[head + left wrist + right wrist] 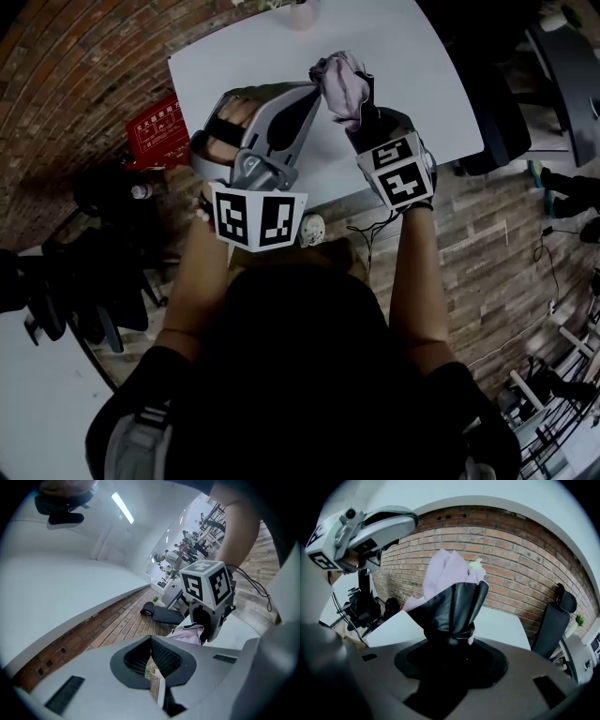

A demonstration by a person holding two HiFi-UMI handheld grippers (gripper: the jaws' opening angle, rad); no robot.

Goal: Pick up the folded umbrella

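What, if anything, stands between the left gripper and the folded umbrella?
Nothing visible. The folded umbrella is clamped in the right gripper above the white table. The left gripper, jaws together and empty, is right beside it with nothing in between.

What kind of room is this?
Probably an office or a workroom. There is a white table, a black office chair beside it, and a bare brick wall behind.
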